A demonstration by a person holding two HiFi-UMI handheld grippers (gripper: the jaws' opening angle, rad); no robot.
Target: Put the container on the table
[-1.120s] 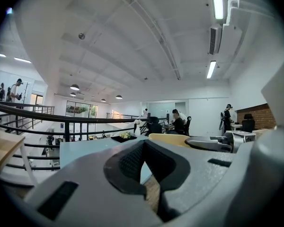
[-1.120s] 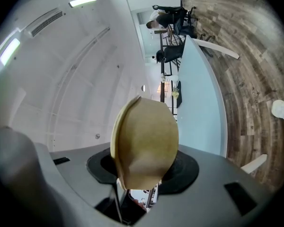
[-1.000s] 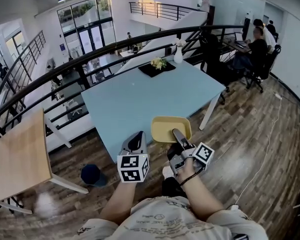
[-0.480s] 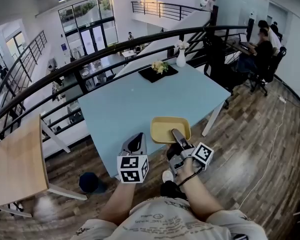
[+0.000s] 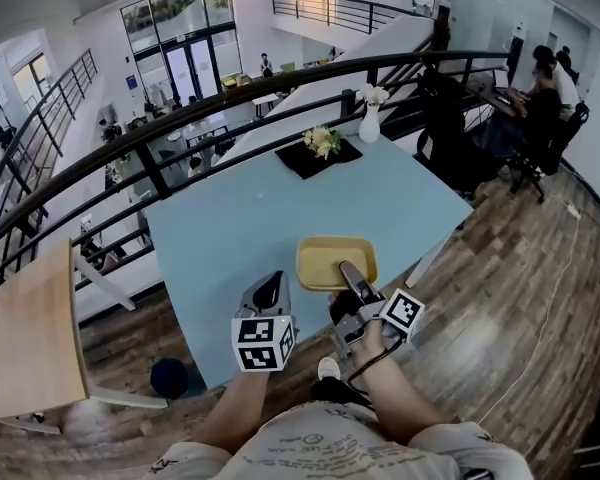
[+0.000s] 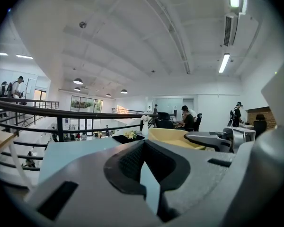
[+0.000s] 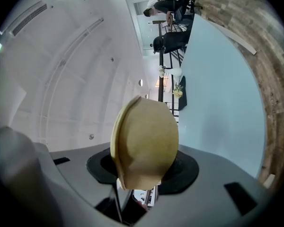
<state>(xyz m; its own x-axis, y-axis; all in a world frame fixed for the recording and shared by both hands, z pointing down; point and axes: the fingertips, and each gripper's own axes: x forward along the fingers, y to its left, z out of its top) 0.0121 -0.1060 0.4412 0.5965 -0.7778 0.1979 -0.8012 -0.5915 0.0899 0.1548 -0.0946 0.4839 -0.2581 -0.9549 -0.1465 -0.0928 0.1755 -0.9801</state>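
A shallow yellow container (image 5: 337, 261) hangs over the near edge of the light blue table (image 5: 240, 218). My right gripper (image 5: 348, 270) is shut on its near rim, one finger lying inside it. In the right gripper view the container (image 7: 144, 143) stands on edge between the jaws and fills the middle, with the table (image 7: 222, 89) beyond. My left gripper (image 5: 270, 288) is beside it on the left, shut and empty. In the left gripper view the jaws (image 6: 144, 161) meet, and the container (image 6: 173, 137) and the right gripper (image 6: 206, 138) show at the right.
At the table's far end lie a black mat with flowers (image 5: 322, 148) and a white vase (image 5: 370, 123). A black railing (image 5: 180, 128) runs behind. A wooden table (image 5: 30, 338) stands at left, a dark blue thing (image 5: 168, 378) on the floor. People sit at desks (image 5: 540, 88) at right.
Both grippers and the container have moved forward. The container, earlier level with the table's near edge, now hangs over the tabletop. The grip has not changed.
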